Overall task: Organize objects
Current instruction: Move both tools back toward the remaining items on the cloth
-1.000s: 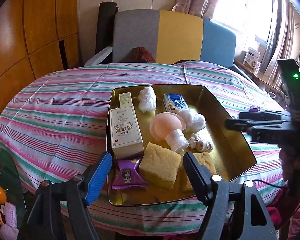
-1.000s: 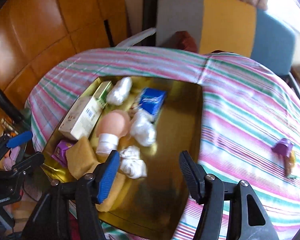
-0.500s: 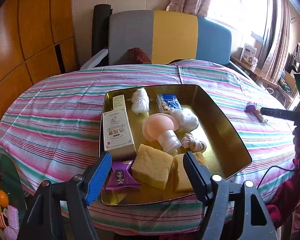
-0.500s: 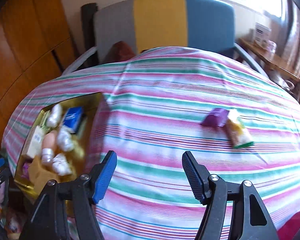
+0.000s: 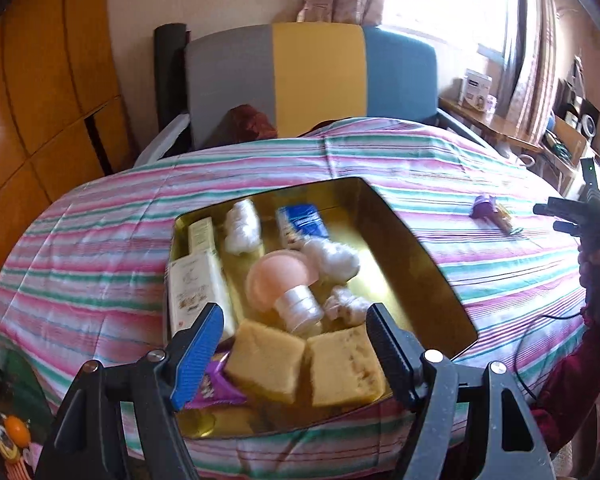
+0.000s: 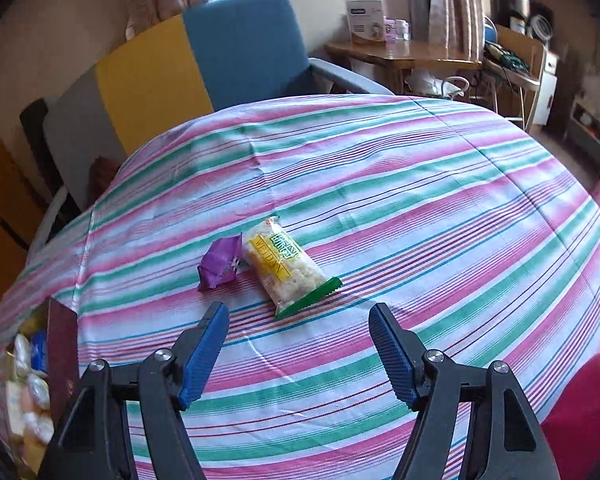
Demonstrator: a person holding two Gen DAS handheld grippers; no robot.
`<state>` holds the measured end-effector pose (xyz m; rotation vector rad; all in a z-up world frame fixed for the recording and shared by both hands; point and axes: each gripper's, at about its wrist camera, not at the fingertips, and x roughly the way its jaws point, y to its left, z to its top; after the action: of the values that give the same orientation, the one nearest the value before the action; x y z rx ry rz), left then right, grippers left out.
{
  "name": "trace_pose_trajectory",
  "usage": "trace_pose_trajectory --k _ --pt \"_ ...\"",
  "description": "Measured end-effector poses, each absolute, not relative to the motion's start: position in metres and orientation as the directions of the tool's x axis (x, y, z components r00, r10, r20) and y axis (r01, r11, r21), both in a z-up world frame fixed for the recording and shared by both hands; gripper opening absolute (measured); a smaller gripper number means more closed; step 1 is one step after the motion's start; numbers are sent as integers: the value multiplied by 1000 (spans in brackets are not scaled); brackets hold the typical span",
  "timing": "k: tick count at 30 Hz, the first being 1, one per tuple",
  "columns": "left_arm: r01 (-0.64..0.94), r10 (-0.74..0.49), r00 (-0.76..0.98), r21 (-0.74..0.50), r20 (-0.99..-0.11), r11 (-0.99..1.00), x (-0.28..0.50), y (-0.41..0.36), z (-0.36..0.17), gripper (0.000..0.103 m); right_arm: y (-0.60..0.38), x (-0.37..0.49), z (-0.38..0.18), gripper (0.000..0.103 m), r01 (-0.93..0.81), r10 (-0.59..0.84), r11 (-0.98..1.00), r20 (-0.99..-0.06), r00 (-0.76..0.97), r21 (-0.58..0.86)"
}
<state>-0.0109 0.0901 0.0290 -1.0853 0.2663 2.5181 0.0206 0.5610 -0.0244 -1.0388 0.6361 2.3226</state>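
Left wrist view blurs your gold tray (image 5: 428, 264), and your left gripper (image 5: 296, 344) hides a purple packet's lower half there. Both grippers' fingers are spread wide, holding nothing. Your right gripper (image 6: 300, 344) hovers near the green-ended snack packet (image 6: 290, 266) and purple wrapper (image 6: 220, 264), touching mid-surface.

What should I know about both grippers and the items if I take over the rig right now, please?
Left gripper: open, empty, above the near end of the gold tray.
Right gripper: open, empty, aimed at the two loose items.
Done: sponges, white box, pink mushroom lamp and wrapped bundles sit in the tray.
Left: purple packet and yellow snack pack, side by side on the striped tablecloth.
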Motion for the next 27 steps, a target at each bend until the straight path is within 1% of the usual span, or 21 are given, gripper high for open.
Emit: trace_pose_trajectory --k 11,15,21,27 --pt "-577 336 -617 119 -711 -808 -16 176 48 74 576 38 -35 77 -659 166 -657 -782 -601 366" --pt "-622 346 -601 149 -720 -768 -18 211 47 71 583 42 -40 77 -669 148 -628 -783 -604 397" --pt "-682 368 -558 159 -744 -713 -24 256 41 70 586 42 -44 77 -666 131 -621 -784 -607 412" --pt "-728 373 -523 173 -767 -664 -28 296 33 70 592 45 -46 82 -662 110 -600 -773 -624 449"
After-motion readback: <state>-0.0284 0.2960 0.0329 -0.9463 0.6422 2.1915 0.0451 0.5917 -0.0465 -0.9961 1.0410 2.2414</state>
